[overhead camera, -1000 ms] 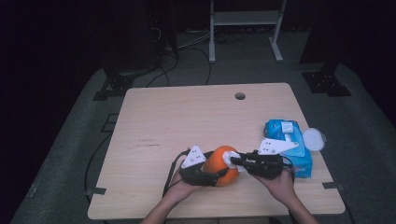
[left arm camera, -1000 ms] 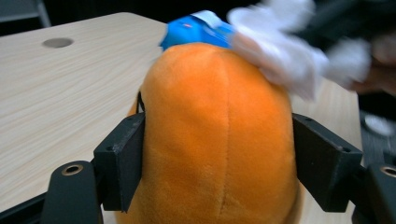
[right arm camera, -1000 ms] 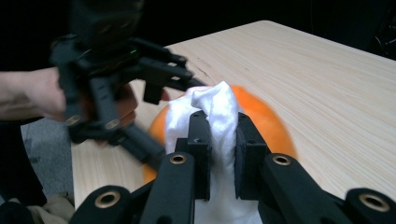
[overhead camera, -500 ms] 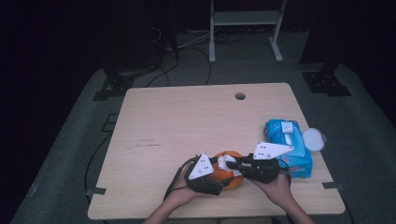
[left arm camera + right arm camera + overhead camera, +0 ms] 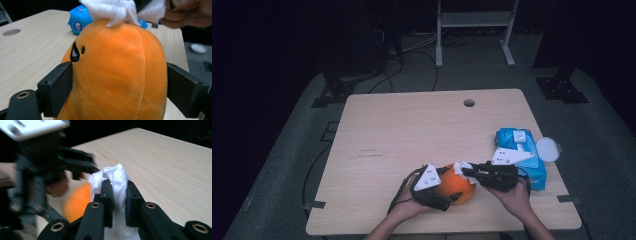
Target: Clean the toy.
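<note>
An orange plush toy (image 5: pixel 457 186) with a small black eye sits near the table's front edge. My left gripper (image 5: pixel 449 190) has it between its jaws (image 5: pixel 120 85). The jaws have just been opening, and both pads still touch the plush's (image 5: pixel 112 70) sides. My right gripper (image 5: pixel 465 172) is shut on a bunched white wipe (image 5: pixel 112 173), which stands up between its fingertips (image 5: pixel 119 192). The wipe (image 5: pixel 115 10) rests on the top of the plush. A hand holds each gripper from the near edge.
A blue pack of wipes (image 5: pixel 522 152) lies at the right of the wooden table (image 5: pixel 412 130), with a round white lid (image 5: pixel 547 149) beside it. A cable hole (image 5: pixel 469 103) sits near the far edge. Dark floor and stands surround the table.
The left hand has shifted slightly toward the front edge and turned the plush. Half a second ago the gripper covered most of it. The right gripper stays at its top with the wipe.
</note>
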Tool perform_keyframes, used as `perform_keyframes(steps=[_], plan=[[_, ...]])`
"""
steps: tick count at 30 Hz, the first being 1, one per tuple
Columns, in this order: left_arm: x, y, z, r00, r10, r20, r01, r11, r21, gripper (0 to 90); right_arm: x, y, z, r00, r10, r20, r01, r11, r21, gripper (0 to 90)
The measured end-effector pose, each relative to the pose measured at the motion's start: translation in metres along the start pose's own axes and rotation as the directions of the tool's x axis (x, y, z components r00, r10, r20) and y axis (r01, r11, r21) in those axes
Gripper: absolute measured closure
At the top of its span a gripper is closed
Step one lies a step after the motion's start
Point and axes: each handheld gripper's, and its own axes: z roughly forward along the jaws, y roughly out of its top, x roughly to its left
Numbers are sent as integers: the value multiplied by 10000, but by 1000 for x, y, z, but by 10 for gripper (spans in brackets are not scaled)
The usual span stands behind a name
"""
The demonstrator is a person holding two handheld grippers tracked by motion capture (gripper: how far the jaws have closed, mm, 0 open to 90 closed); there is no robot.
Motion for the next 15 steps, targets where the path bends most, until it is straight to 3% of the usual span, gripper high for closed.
perform_keyframes(steps=[2,4,7,9,11,13,15], plan=[[-6,0,1,9987,500,-8,-500,9986,190,156,7,2,5,9995,-276,-165,279,9995,176,788],[-8,0,1,9976,688,-107,-685,9973,256,157,6,2,6,9991,-393,-131,397,9988,301,788],[-6,0,0,9972,752,-24,-752,9970,171,167,-9,-2,0,9987,-212,470,193,9990,411,788],[-6,-1,0,9972,744,4,-744,9972,112,166,-19,-8,-2,9975,193,677,-232,9981,568,788],[-7,0,2,9971,759,8,-759,9970,144,163,-25,-13,-4,9972,599,438,-620,9969,483,789],[-9,0,4,9955,945,9,-945,9954,169,154,-19,-10,-4,9980,534,334,-549,9973,484,788],[-14,0,5,9903,1391,61,-1392,9901,188,154,-10,-4,-1,9996,283,-69,-280,9990,336,788]])
